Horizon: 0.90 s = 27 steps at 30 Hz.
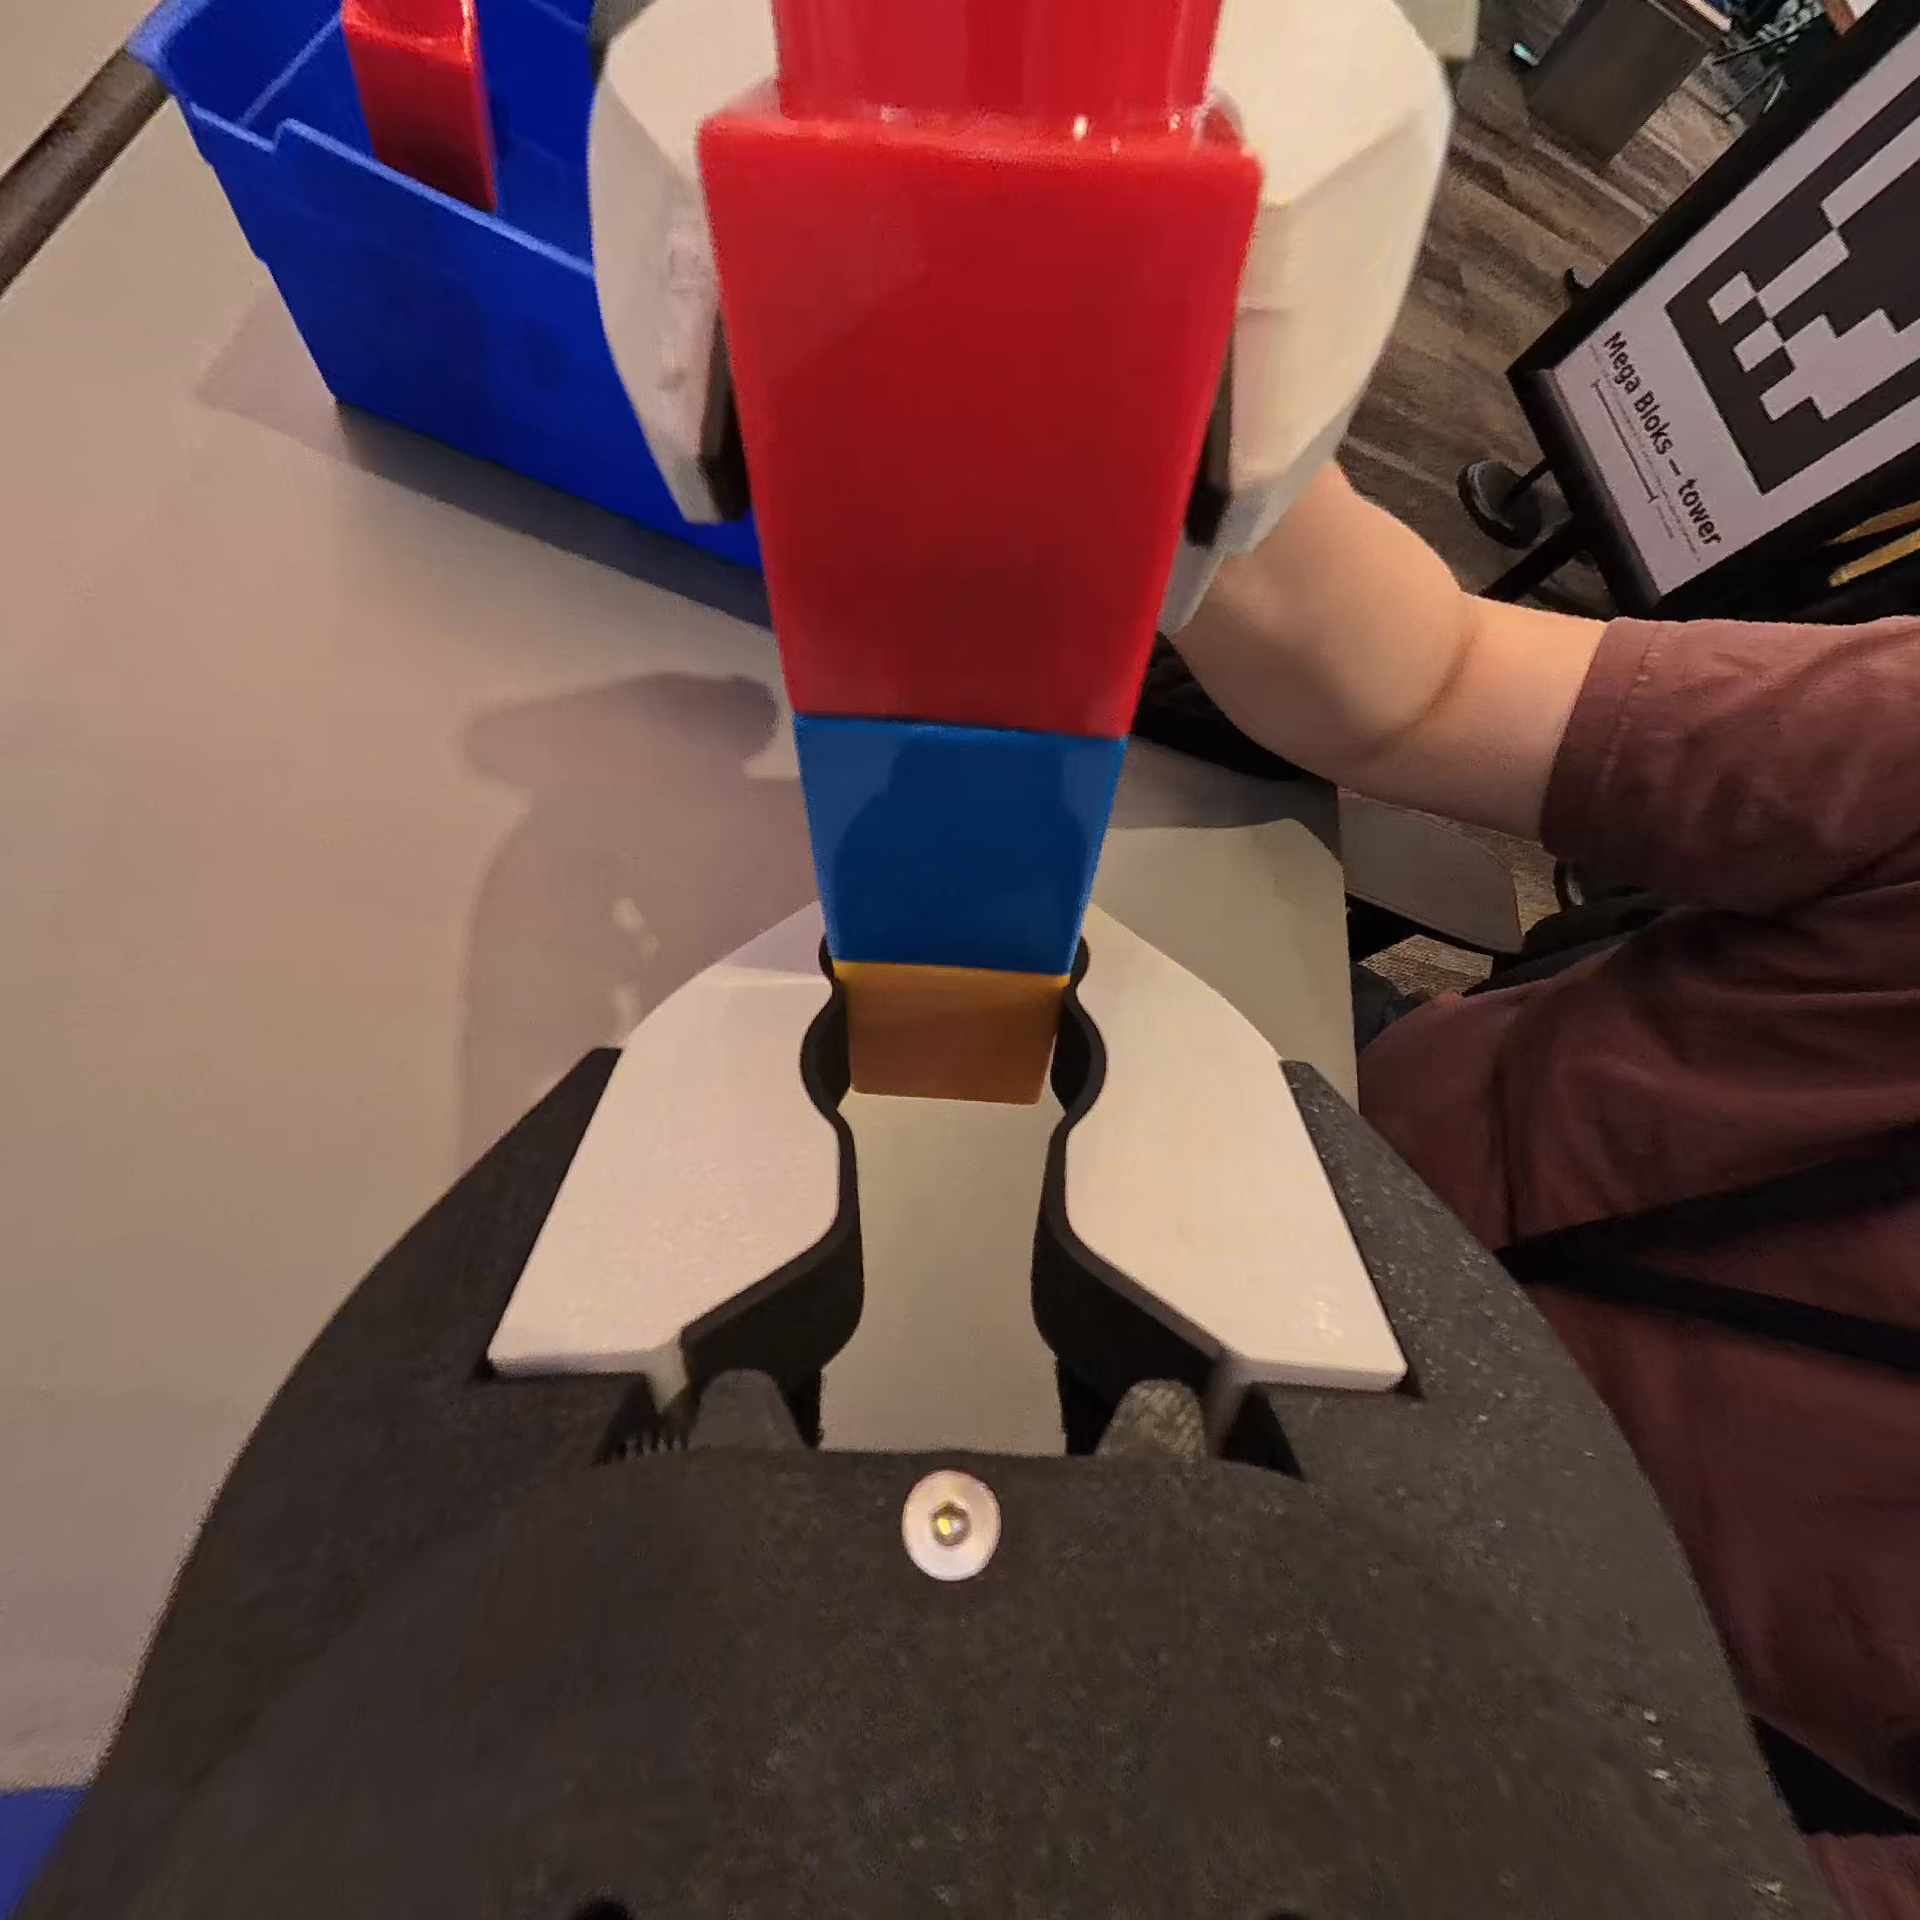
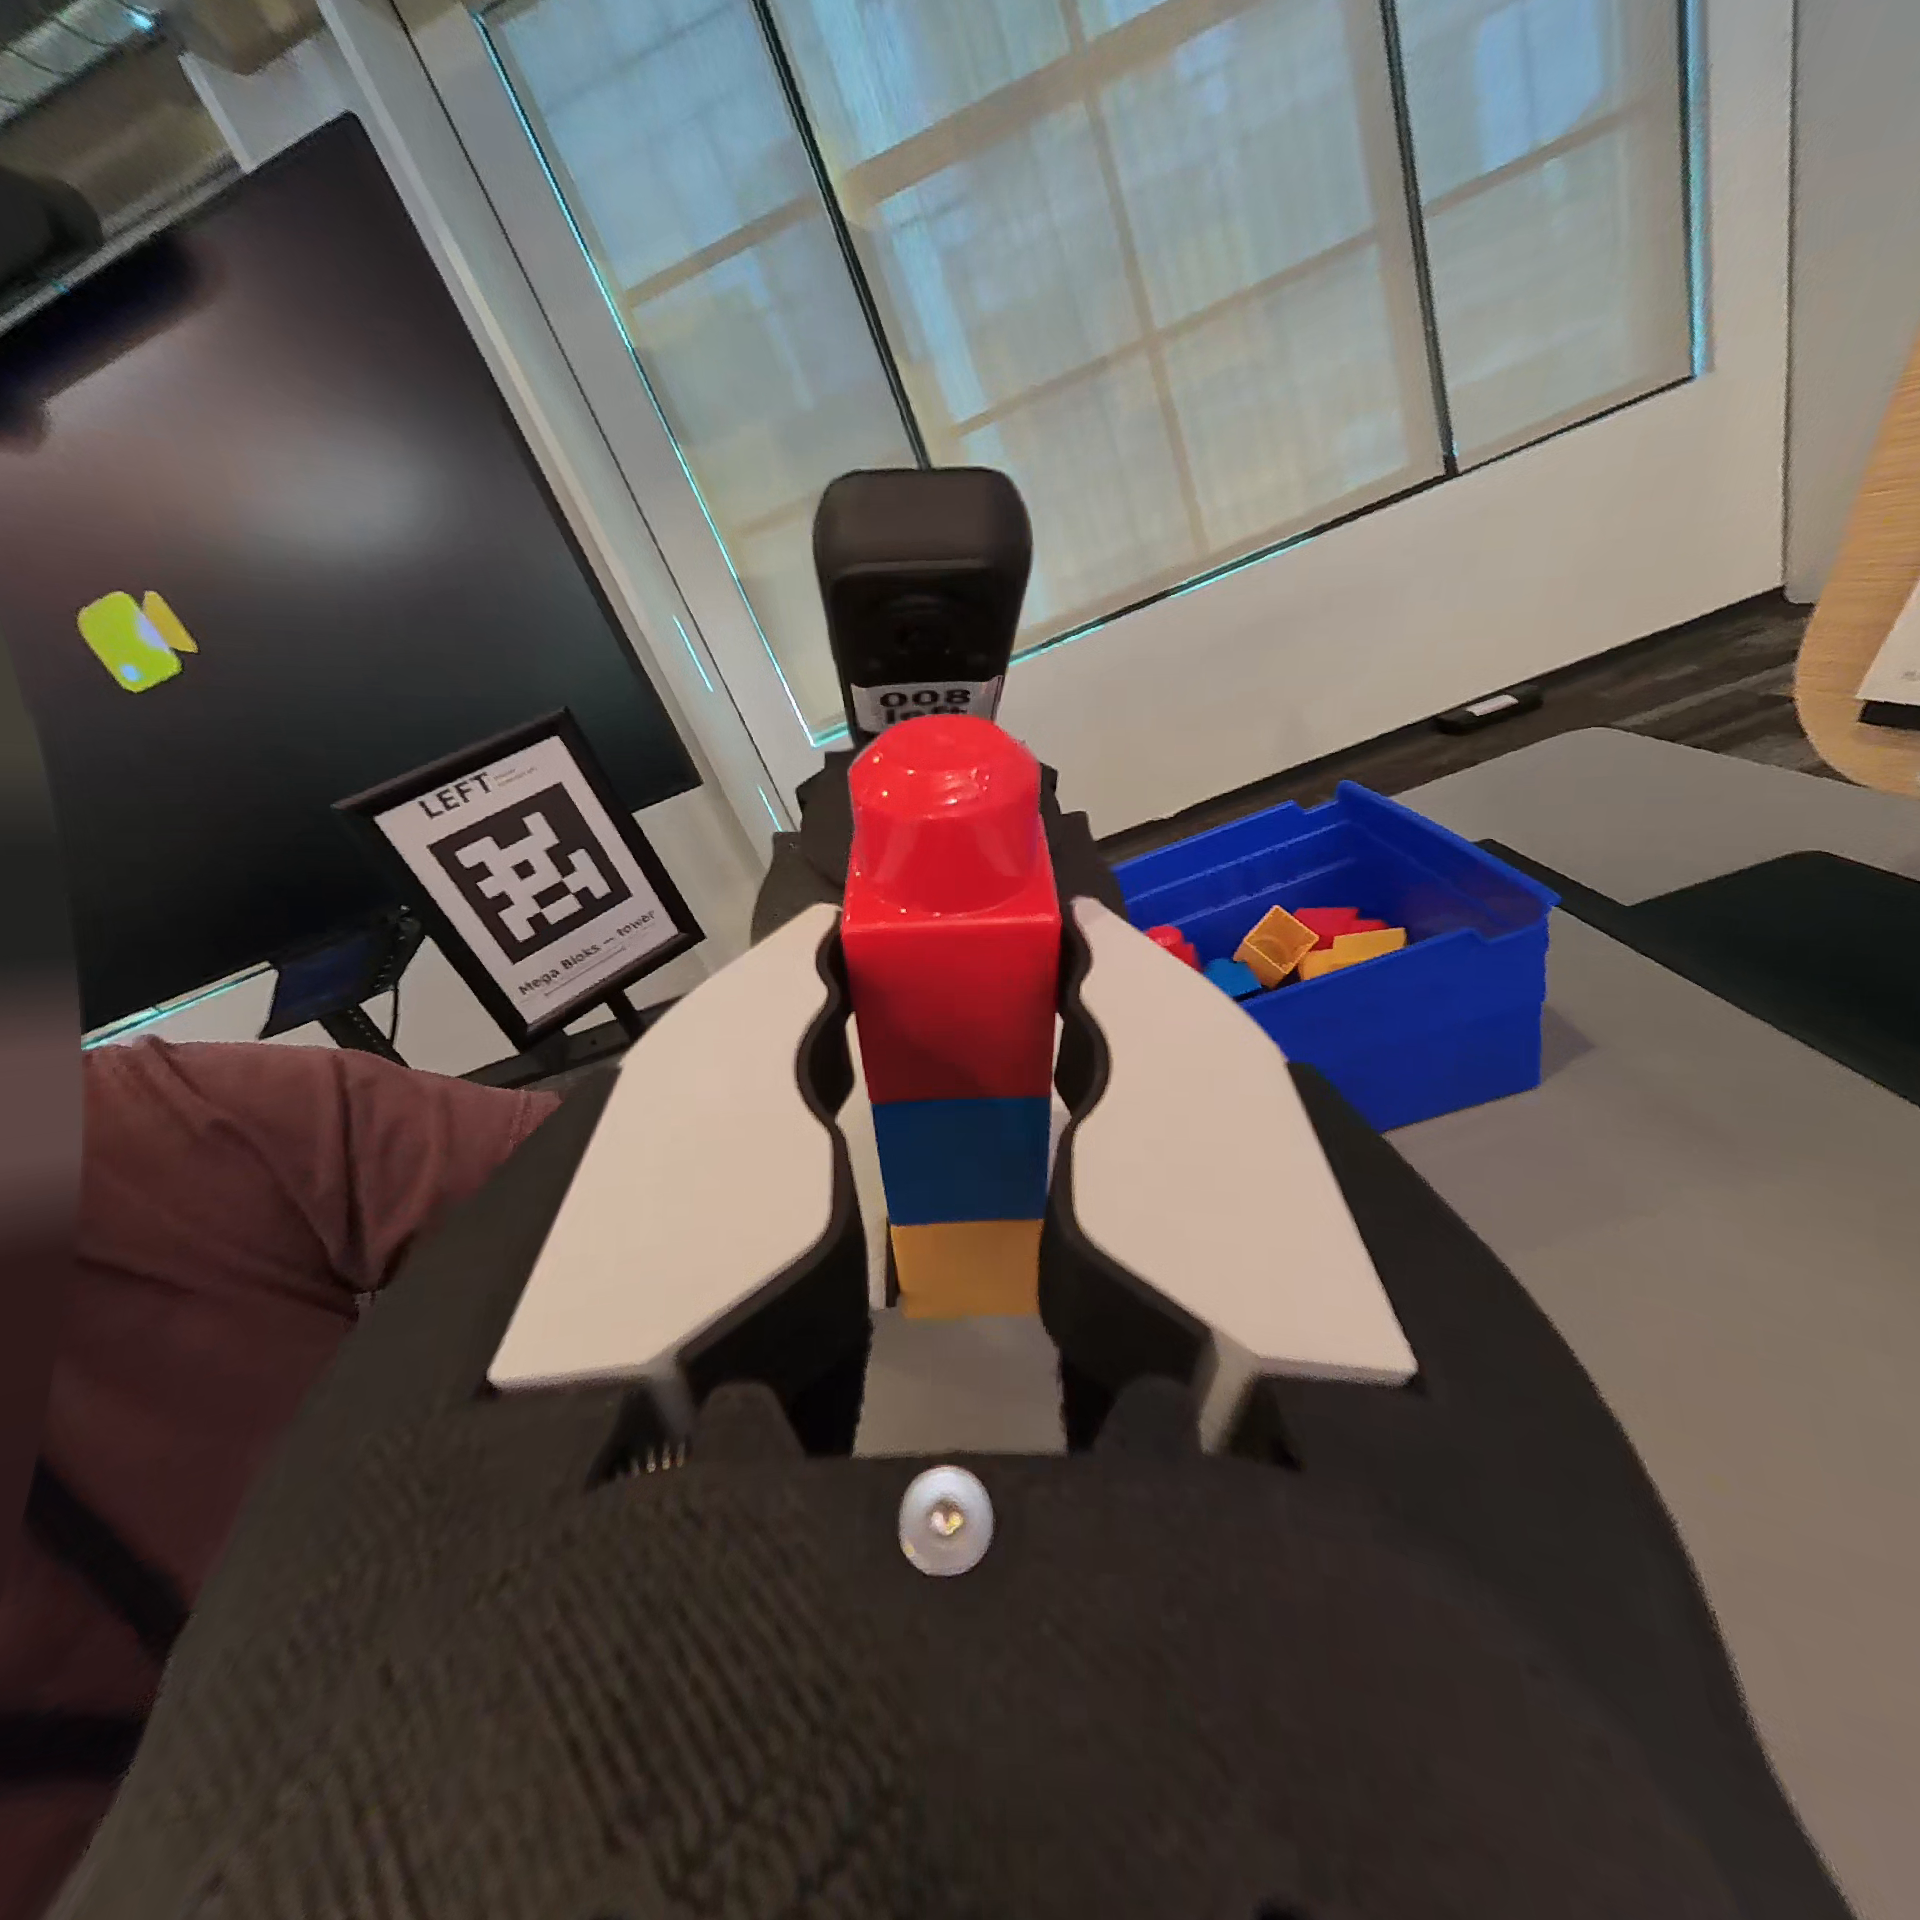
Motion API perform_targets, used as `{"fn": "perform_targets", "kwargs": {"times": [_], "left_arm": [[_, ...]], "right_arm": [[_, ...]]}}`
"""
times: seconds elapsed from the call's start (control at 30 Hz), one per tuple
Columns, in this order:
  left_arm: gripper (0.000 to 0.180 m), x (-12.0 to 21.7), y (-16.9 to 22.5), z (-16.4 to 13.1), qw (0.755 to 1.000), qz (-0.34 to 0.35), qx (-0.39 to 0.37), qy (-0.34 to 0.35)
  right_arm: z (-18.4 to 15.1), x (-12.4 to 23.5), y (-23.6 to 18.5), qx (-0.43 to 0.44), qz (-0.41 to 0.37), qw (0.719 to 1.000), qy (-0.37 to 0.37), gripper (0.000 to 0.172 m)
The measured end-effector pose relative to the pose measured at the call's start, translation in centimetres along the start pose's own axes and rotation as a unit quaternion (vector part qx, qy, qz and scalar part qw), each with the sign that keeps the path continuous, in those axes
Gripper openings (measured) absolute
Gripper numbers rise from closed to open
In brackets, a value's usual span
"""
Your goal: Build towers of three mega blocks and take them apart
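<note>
My left tongs (image 1: 945, 1023) clamp the yellow block (image 1: 943, 1034) at the tower's (image 2: 956, 1039) bottom; my right tongs (image 2: 951, 997) clamp its red block (image 2: 951, 997). Below is a grey table (image 1: 260, 831) with a blue bin (image 2: 1455, 997) of blocks, and behind it are big windows (image 2: 1143, 260).

- Red block (image 2: 951, 997), blue block (image 2: 961, 1158), yellow block (image 2: 966, 1268) (amber in shade)
- Blue bin (image 2: 1455, 1029)
- Grey table (image 1: 260, 727)
- Maroon sleeve (image 1: 1714, 748)
- Black-and-white patterned sign (image 2: 530, 878)
</note>
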<state>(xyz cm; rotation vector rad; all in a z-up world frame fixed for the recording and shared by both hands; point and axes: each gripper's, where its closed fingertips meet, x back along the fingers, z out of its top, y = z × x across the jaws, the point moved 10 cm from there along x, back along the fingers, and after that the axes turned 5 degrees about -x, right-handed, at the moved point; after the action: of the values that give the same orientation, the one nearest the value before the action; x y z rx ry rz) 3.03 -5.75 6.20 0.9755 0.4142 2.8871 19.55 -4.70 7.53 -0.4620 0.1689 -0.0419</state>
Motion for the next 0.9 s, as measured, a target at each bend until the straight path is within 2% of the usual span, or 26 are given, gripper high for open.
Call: {"fn": "perform_targets", "kwargs": {"times": [0.27,0.9], "left_arm": [[0.036,-0.06,-0.22,-0.2,1.0,-0.008,0.007,-0.006],[0.036,0.12,0.08,-0.39,1.0,-0.023,-0.002,-0.018]], "right_arm": [[-0.18,-0.2,0.05,0.007,-0.013,1.0,-0.005,0.038],[-0.54,-0.39,0.14,0.011,0.016,1.0,-0.005,0.038]]}}
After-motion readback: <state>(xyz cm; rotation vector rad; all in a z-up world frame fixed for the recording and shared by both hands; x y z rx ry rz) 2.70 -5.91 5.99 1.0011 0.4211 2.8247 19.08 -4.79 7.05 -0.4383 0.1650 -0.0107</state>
